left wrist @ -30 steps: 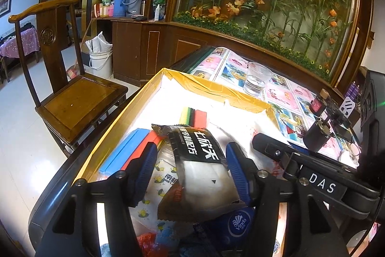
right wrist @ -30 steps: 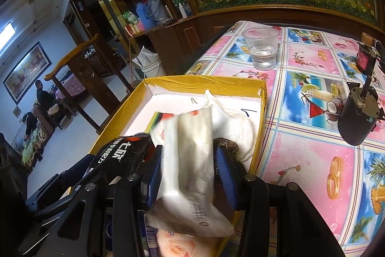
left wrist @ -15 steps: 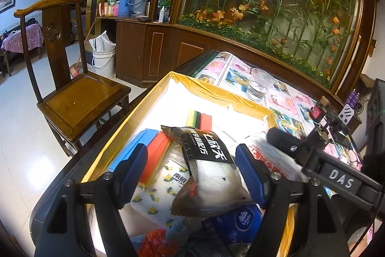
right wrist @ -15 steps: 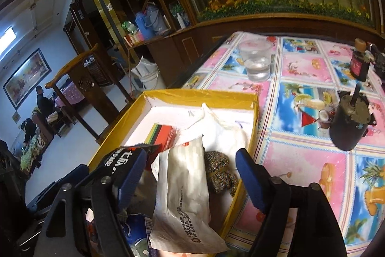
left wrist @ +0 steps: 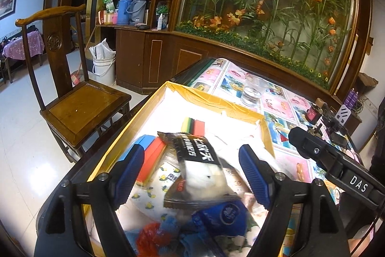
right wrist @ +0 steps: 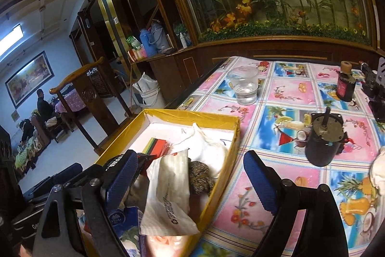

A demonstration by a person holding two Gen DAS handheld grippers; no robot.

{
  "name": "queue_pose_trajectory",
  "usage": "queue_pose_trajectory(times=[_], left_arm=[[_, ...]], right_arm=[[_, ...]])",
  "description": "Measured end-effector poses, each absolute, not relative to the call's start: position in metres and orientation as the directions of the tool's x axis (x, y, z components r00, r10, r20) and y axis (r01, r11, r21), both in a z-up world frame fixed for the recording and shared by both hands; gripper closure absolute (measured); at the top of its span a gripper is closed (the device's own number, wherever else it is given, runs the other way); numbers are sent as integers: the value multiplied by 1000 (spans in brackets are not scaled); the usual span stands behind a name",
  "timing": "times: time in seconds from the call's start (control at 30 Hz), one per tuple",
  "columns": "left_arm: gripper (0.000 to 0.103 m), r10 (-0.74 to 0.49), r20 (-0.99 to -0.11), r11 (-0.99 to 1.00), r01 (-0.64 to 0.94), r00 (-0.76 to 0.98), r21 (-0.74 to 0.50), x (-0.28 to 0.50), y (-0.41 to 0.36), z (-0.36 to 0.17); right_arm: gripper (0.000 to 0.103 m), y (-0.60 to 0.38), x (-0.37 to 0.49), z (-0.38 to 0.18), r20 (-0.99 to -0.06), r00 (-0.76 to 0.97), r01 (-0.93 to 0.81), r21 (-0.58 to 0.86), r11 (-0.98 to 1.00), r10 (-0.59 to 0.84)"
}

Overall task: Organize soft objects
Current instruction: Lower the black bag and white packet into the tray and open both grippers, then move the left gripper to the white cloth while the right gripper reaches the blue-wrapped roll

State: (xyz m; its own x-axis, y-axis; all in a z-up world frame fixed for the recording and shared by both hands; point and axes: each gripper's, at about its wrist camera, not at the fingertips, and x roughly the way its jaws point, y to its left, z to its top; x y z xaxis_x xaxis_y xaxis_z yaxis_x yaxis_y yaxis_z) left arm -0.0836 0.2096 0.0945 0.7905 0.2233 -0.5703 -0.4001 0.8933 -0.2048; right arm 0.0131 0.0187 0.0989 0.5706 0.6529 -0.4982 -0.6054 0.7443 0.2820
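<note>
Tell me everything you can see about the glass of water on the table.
The glass is a clear, wide tumbler, upright on the patterned tablecloth, with water only near the bottom. It stands alone beyond the yellow box, touching nothing but the cloth. The left view shows it past the box's far wall.

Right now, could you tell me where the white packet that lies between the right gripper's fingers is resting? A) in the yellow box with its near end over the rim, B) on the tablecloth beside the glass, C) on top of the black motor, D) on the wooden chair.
A: the white packet lies inside the yellow box, its near end overhanging the rim, between the open right gripper's fingers.
</note>
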Motion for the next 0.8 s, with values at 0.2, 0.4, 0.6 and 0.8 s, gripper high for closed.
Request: queue_pose_trajectory(times=[0.2,0.4,0.6,0.8], left_arm=[[21,223,-556,906,-381,801,-186,-83,194,102],[21,213,-549,918,-358,808,-170,-82,175,107],[21,215,-545,929,-342,810,-141,-78,158,109],[21,172,-537,953,-278,826,-122,-76,133,110]], right_arm=[[7,-6,1,105,-475,597,-618,240,748,646],[3,-36,-12,111,-436,621,-635,208,744,652],[1,-67,-15,116,-394,645,-632,208,747,655],[1,-107,-15,126,-262,715,-605,233,762,648]])
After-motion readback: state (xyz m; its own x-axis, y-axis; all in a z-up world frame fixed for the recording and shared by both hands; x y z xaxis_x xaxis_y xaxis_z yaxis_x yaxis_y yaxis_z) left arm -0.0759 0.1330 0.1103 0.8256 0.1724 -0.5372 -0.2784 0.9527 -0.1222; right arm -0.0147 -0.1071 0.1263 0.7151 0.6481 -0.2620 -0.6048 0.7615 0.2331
